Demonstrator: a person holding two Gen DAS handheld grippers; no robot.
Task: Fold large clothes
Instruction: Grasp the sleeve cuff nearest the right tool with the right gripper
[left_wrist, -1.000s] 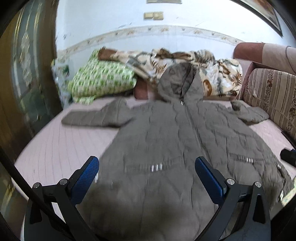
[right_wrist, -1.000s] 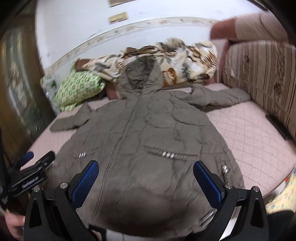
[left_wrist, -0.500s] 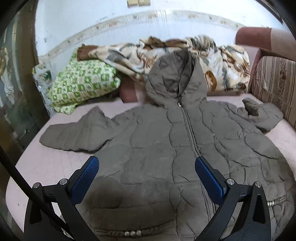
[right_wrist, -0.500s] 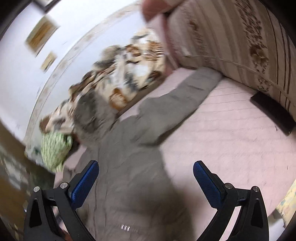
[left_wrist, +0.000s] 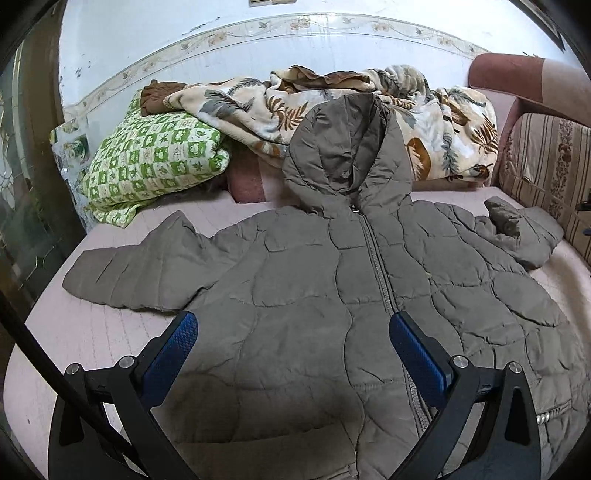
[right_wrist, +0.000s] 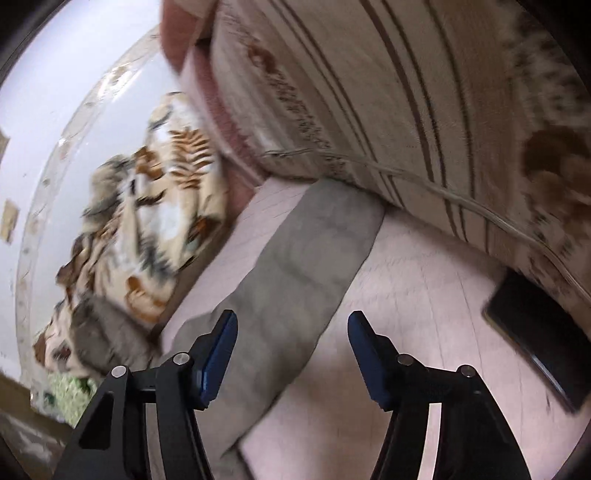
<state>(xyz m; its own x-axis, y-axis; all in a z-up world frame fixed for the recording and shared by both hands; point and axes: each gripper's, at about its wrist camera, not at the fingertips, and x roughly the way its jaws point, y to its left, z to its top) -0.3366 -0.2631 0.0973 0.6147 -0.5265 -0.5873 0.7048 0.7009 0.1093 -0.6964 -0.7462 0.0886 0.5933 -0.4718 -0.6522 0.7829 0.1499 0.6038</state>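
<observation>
A large olive-grey quilted hooded jacket (left_wrist: 314, 295) lies flat, front up and zipped, on a pink bed (left_wrist: 74, 332). Its hood (left_wrist: 347, 155) rests against the bedding at the back. Its left sleeve (left_wrist: 129, 273) is spread out and its right sleeve (left_wrist: 517, 229) is bent near the sofa. My left gripper (left_wrist: 291, 343) is open above the jacket's chest. My right gripper (right_wrist: 291, 343) is open, hovering just above the right sleeve (right_wrist: 306, 266), which stretches toward the sofa back; that view is blurred.
A leaf-print blanket (left_wrist: 369, 99) and a green checked pillow (left_wrist: 155, 162) lie at the back by the wall. A striped sofa back (right_wrist: 406, 92) borders the bed's right side. A dark flat phone-like object (right_wrist: 535, 332) lies on the bed beside it.
Both grippers moved forward over the jacket. The right gripper swung right and tilted toward the right sleeve and sofa, and its jaws have narrowed. The jacket has not moved.
</observation>
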